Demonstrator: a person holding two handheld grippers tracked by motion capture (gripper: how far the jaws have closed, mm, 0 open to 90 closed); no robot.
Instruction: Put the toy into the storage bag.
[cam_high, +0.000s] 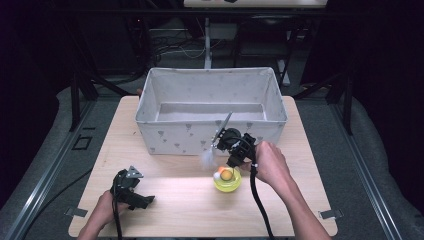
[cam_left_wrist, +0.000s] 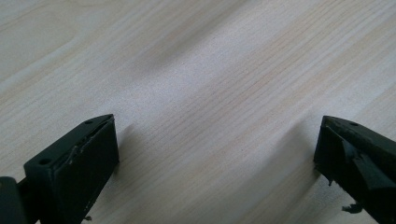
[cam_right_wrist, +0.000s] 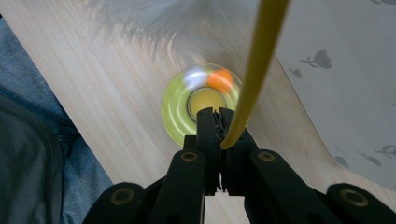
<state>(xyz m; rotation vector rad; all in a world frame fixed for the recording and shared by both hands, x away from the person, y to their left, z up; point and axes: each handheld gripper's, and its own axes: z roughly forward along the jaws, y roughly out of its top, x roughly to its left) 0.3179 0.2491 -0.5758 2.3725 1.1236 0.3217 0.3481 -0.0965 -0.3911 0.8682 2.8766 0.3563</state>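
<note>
A round yellow-green toy dish (cam_high: 227, 182) sits on the wooden table (cam_high: 165, 210), with a white ball and an orange ball (cam_high: 226, 173) in it. My right gripper (cam_high: 233, 161) hovers just above it, shut on a thin yellow stick (cam_right_wrist: 254, 70). The stick ends in a fluffy white feather tuft (cam_high: 207, 158), blurred, to the left of the dish. From the right gripper view (cam_right_wrist: 217, 114) the dish (cam_right_wrist: 177, 112) lies directly beyond the jaw tips. My left gripper (cam_high: 144, 200) rests at the table's front left, open (cam_left_wrist: 215, 149), with bare wood between its jaws.
A large white fabric box (cam_high: 210, 135) with small grey prints stands across the far half of the table, just behind my right gripper. Dark frames and cables lie beyond it. Bluish-grey floor borders the table on both sides.
</note>
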